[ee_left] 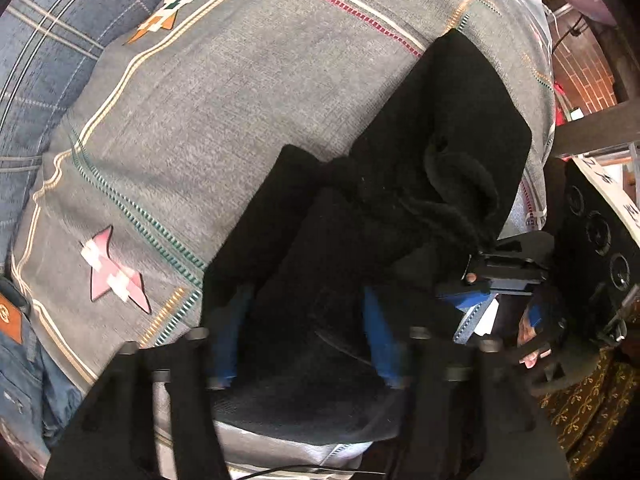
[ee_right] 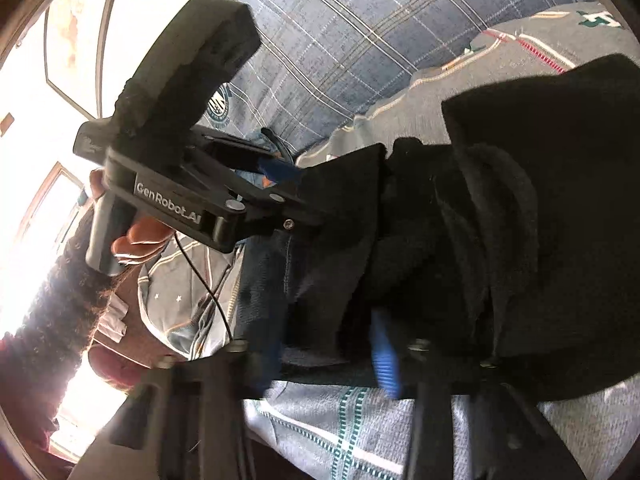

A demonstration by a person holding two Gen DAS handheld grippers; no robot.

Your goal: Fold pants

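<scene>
The black pants [ee_left: 420, 184] lie bunched and partly folded on a grey patterned bedspread [ee_left: 240, 92]. My left gripper [ee_left: 304, 344] has its blue fingers [ee_left: 228, 340] spread wide with black cloth lying between and over them. My right gripper [ee_left: 476, 280] shows in the left wrist view at the pants' right edge, its jaws on the cloth. In the right wrist view the pants [ee_right: 520, 208] fill the right side, my right gripper [ee_right: 324, 352] has cloth between its blue fingers [ee_right: 384, 352], and my left gripper [ee_right: 296, 196] bites the pants' edge.
A blue plaid pillow [ee_left: 52, 40] lies at the bed's far left. Blue jeans [ee_left: 20, 360] lie at the lower left. A brick wall [ee_left: 584, 76] and a dark object with round dials [ee_left: 600, 232] stand at the right. A bright window [ee_right: 48, 80] is behind the person's hand.
</scene>
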